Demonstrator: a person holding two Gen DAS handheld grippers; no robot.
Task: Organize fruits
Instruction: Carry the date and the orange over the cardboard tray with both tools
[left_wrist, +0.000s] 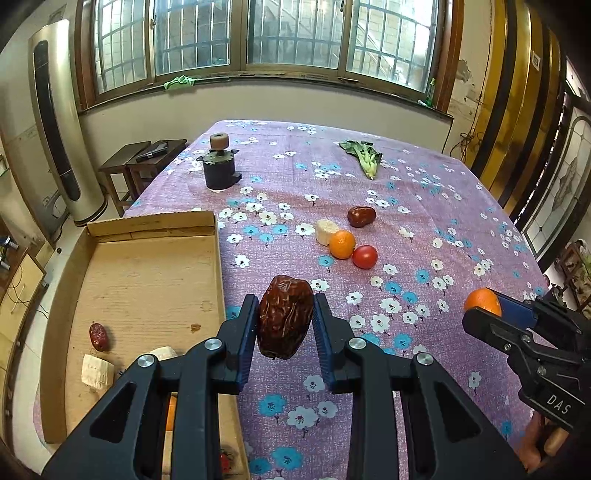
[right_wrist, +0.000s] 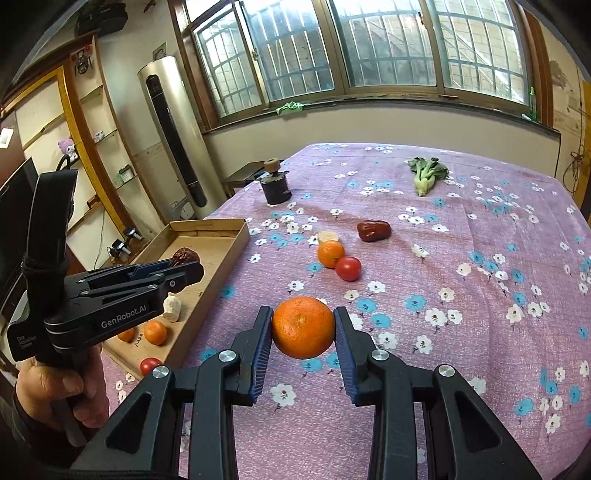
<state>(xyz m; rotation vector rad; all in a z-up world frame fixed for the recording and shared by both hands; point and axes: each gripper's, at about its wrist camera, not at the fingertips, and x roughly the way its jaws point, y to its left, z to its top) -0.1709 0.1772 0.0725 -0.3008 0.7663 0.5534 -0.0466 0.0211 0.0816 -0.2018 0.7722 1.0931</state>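
My left claw (left_wrist: 285, 321) clamps a wrinkled date (left_wrist: 284, 317) above the tabletop (left_wrist: 424, 206), just beside the cardboard tray (left_wrist: 147, 280). My right claw (right_wrist: 303, 328) grips a mandarin (right_wrist: 303, 326). Farther off lie another mandarin (right_wrist: 330, 253), a tomato (right_wrist: 348, 268), and a second date (right_wrist: 373, 230).

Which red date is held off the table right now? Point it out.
The large wrinkled date, clamped between the left gripper fingers. The smooth date lies on the tablecloth; the small date lies in the cardboard tray.
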